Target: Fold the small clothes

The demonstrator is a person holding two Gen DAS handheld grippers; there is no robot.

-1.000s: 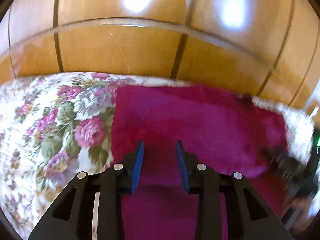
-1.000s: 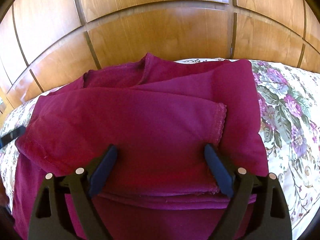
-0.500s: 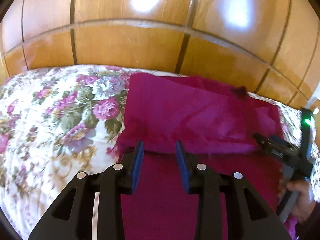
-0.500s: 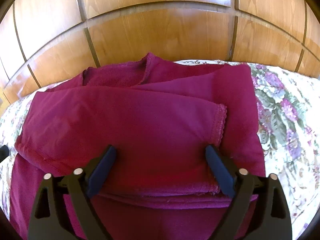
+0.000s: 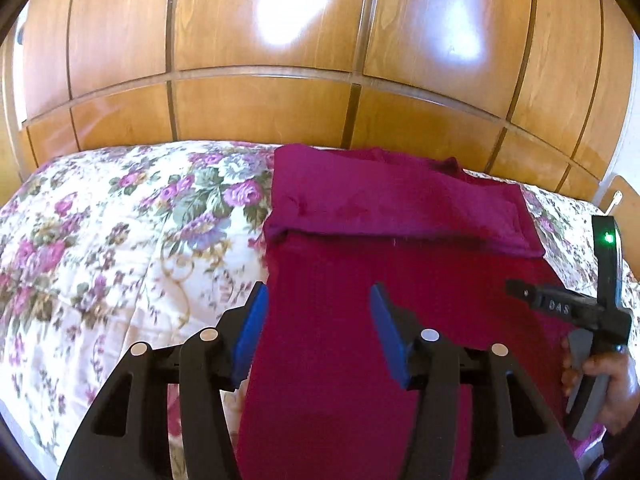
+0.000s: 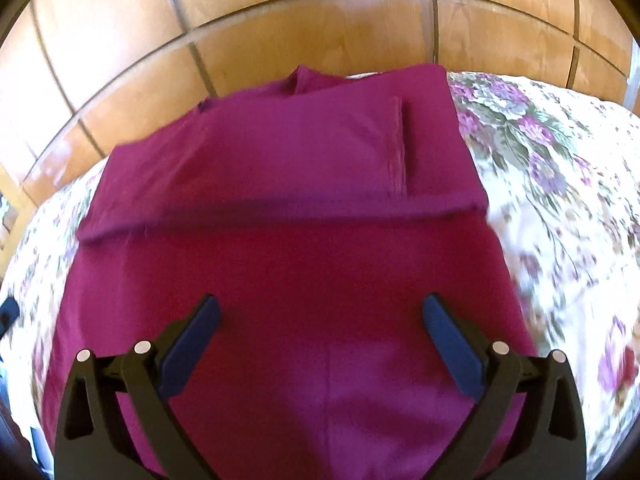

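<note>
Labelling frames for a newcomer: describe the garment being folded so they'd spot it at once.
Start at the wooden panelled headboard; below it lies the floral bedspread. On that spread is the magenta garment, its far end folded back over itself into a thicker band. It is the only plain, single-coloured cloth there, against cream fabric printed with purple roses.

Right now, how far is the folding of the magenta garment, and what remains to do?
Done: the far end of the magenta garment is already folded over, with a fold edge crossing it. In hand: nothing; the left gripper and the right gripper are both open above the flat near part, on the floral bedspread. Left: probably taking the near part and folding it over once more.
</note>
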